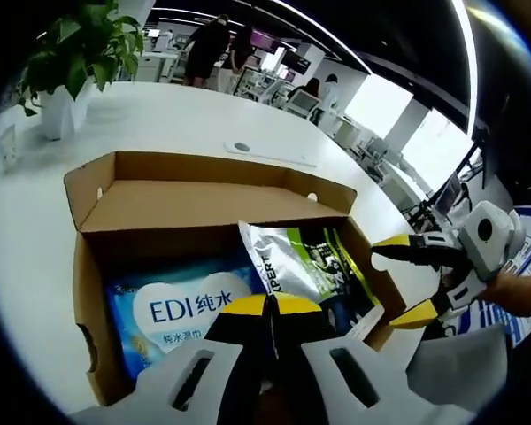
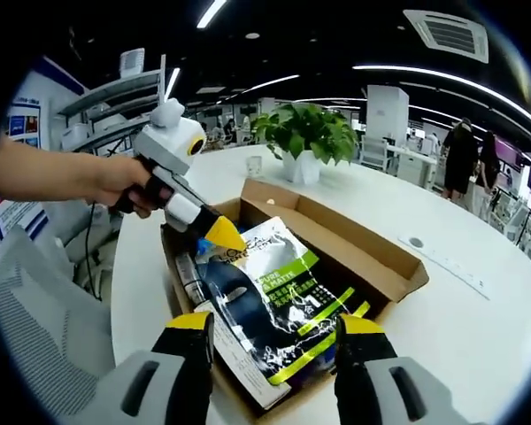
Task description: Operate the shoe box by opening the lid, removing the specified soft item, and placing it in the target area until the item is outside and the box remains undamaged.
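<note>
An open cardboard shoe box (image 1: 203, 168) stands on a white table, its lid flap folded back. Inside lie a blue wet-wipe pack (image 1: 186, 310) and a silver, green and black soft pouch (image 1: 301, 261). My left gripper (image 1: 267, 305) is shut, its yellow tips together just above the two packs, with nothing seen between them. My right gripper (image 1: 405, 279) hovers open at the box's right wall. In the right gripper view, my right gripper (image 2: 277, 323) stands open over the pouch (image 2: 265, 301), and the left gripper (image 2: 223, 235) points its shut tip at the pouch's top end inside the box (image 2: 363, 248).
A potted plant (image 1: 71, 53) (image 2: 305, 133) stands on the table beyond the box. A small round disc (image 1: 241, 147) and a white strip (image 1: 270, 158) lie behind the box. A hand (image 2: 124, 181) holds the left gripper. People stand at desks in the background.
</note>
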Demonstrator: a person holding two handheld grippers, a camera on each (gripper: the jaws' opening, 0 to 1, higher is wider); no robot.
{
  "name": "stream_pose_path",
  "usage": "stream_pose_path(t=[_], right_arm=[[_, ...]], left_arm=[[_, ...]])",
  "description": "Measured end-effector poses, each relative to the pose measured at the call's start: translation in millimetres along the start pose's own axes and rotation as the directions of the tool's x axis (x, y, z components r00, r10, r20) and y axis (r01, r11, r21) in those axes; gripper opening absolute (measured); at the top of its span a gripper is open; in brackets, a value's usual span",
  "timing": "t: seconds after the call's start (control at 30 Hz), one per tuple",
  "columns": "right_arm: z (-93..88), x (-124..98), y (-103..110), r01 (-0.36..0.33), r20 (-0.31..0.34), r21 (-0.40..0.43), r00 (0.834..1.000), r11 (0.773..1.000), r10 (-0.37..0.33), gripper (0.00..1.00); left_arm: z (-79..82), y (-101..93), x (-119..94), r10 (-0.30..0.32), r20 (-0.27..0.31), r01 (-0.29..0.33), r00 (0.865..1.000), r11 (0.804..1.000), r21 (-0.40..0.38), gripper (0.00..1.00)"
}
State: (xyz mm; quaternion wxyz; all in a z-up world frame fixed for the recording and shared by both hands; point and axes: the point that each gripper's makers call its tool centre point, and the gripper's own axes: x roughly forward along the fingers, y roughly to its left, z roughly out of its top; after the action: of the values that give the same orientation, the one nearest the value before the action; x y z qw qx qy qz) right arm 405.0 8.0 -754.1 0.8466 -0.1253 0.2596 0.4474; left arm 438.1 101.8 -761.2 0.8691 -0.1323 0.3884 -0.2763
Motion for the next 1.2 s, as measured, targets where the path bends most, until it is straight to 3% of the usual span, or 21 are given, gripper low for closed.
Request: stream_pose_path(t=[0.57,1.03,1.2], right_arm=[[-3.9,21,7,0.012,-0.016,-0.017,1.0,1.0,-0.013,0.51],[-3.9,35,6,0.074,-0.023,-0.026,0.997,0.997,-0.075,0.5],[-5.1,35,2,0.104,-0.033,-0.03,0.994,0.994,-0.105,0.44]], left_arm=[[21.4,-16.2,-14,0.003,0.026,-0.002,1.0,1.0,-0.027,0.0],[34.6,-33.7,-19,0.009,0.039,-0.007,0.999,0.999,-0.048,0.0],[34.4,-35.0,-19,0.019,0.032,-0.018,0.999,0.999,-0.034,0.0]])
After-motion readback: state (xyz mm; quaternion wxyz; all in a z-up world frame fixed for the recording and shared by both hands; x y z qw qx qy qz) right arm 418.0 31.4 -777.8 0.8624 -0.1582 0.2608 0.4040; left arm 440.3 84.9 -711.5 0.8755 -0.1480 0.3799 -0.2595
